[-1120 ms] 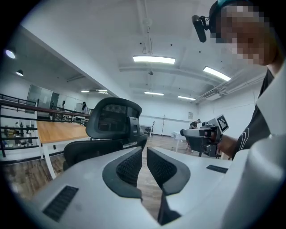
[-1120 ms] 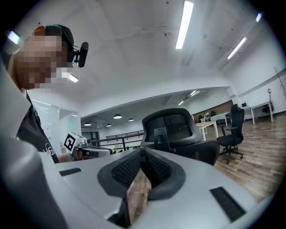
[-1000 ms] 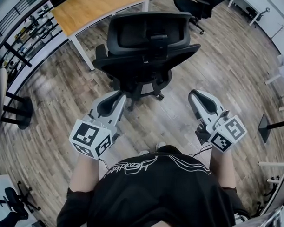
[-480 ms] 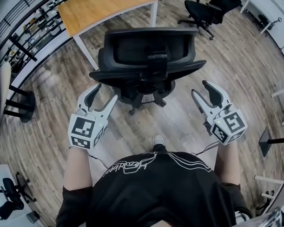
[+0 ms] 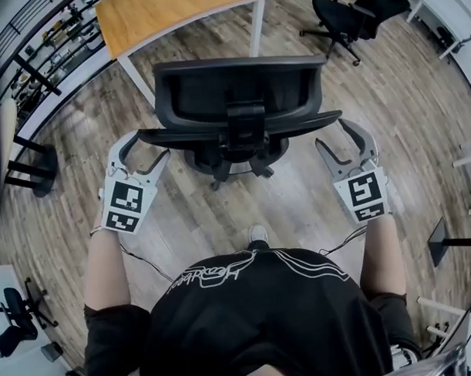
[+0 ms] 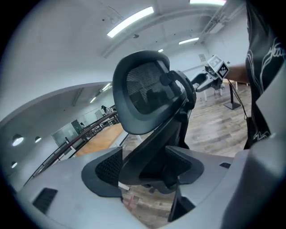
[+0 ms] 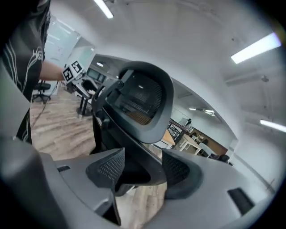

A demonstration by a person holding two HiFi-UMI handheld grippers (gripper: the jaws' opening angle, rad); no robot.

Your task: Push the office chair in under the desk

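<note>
The black office chair (image 5: 240,106) stands with its mesh back toward me, a step short of the wooden-topped desk (image 5: 168,16) at the upper left. My left gripper (image 5: 147,145) is at the left end of the chair's back, and its jaws have just been opening. In the left gripper view the back's edge (image 6: 143,89) lies between the wide-apart pads of the left gripper (image 6: 145,172). My right gripper (image 5: 332,132) mirrors it at the right end, its jaws likewise just opened. There the chair (image 7: 143,98) also shows between the pads of the right gripper (image 7: 143,172). Neither pair of pads presses on it.
A second black chair (image 5: 345,10) stands at the far right. Dark shelving (image 5: 30,59) runs along the left wall, and another chair (image 5: 13,337) is at the lower left. A stand's flat base (image 5: 438,242) sits on the wood floor at right.
Both grippers have moved forward and outward to the ends of the chair's back, have rolled, and have gone from shut to wide open.
</note>
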